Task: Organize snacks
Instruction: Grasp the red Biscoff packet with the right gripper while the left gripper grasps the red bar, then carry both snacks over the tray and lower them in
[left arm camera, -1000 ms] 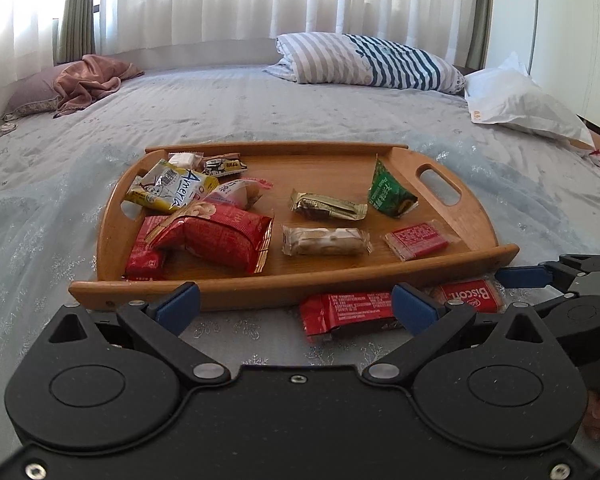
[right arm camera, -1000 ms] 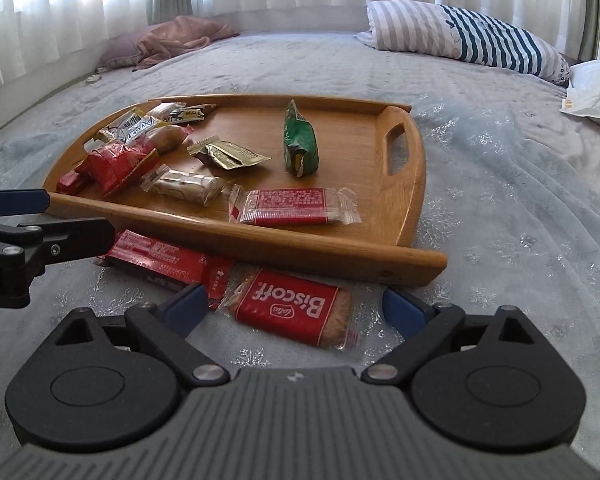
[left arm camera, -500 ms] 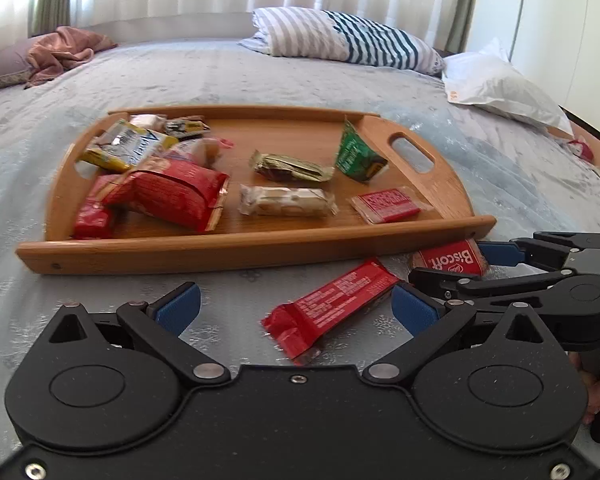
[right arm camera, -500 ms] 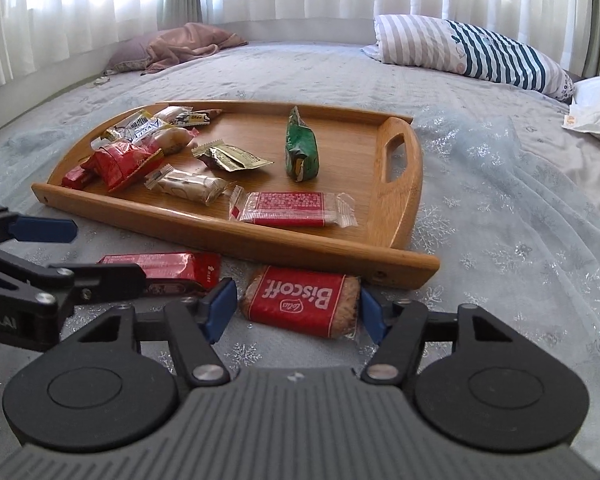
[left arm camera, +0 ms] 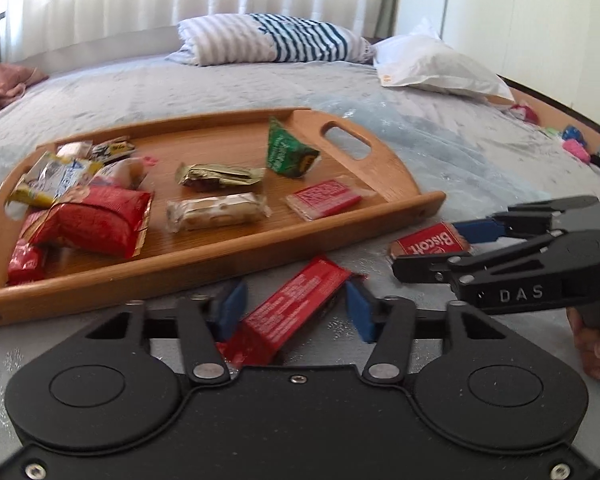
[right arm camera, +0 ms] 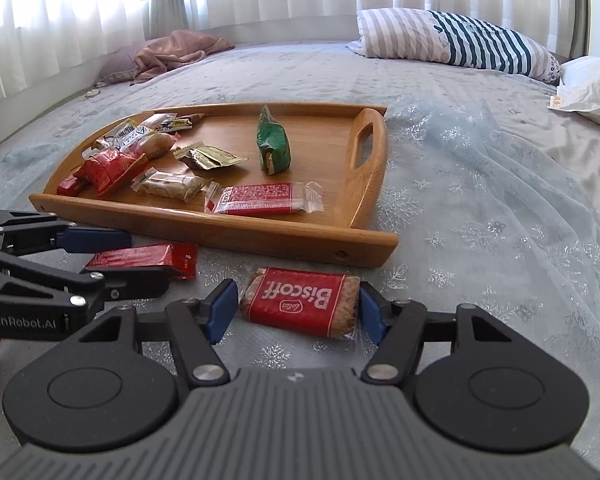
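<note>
A red snack bar [left arm camera: 296, 308] lies slantwise on the grey bedspread in front of the wooden tray [left arm camera: 220, 264]. My left gripper [left arm camera: 294, 312] is closing on it, and both blue pads touch the wrapper. To its right, a red Biscoff biscuit pack [right arm camera: 300, 302] sits between the pads of my right gripper [right arm camera: 296, 314], which is shut on its two ends. From the right wrist, the left gripper [right arm camera: 148, 258] shows at the left edge around the red bar [right arm camera: 140, 258]. The tray [right arm camera: 260, 236] holds several wrapped snacks.
A striped pillow [right arm camera: 460, 40] and a white bag [left arm camera: 432, 64] lie at the back of the bed, and a pink cloth [right arm camera: 172, 52] at the far left. Small coloured items [left arm camera: 572, 144] sit by the bed's right edge. A hand [left arm camera: 592, 344] holds the right gripper's handle.
The left gripper came down and forward over the red bar and its jaws closed from wide open. The right gripper's jaws closed on the Biscoff pack and stayed there.
</note>
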A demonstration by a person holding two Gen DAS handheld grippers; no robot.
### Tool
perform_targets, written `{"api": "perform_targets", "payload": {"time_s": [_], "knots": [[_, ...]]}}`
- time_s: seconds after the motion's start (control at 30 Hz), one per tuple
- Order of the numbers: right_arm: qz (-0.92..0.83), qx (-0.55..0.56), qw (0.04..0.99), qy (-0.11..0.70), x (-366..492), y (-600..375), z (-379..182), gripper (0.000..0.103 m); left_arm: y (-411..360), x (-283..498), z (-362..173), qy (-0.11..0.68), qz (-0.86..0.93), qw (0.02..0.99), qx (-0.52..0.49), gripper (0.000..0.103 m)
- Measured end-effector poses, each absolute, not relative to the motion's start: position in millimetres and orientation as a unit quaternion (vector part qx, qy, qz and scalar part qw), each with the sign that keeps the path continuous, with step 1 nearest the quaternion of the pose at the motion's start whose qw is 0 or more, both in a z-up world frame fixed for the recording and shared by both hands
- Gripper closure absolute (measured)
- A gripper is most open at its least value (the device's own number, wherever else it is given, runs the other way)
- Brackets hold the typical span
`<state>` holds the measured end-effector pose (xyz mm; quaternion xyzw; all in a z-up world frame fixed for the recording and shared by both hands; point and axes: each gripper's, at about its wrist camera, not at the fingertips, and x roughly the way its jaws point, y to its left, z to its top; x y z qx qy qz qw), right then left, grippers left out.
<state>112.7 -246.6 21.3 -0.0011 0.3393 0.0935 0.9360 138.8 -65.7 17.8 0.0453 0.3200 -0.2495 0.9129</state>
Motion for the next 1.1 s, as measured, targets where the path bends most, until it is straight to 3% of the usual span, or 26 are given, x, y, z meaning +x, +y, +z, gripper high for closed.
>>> {"api": "perform_targets", "payload": {"time_s": [0.3,0.73,1.1], "knots": [[0.095,0.010,0.936,0.340,112,-248,23,0.037,-58,134,26,0.315,-0.265,0.911,-0.002,0.078],[0.100,0.045,0.949,0.295,97,-258,58,0.038,-41,118,62,0.252,-0.246,0.935,-0.032,0.078],[0.100,0.067,0.959,0.256,138,-258,85,0.038,-35,170,90,0.220,-0.209,0.952,-0.029,0.078]]}}
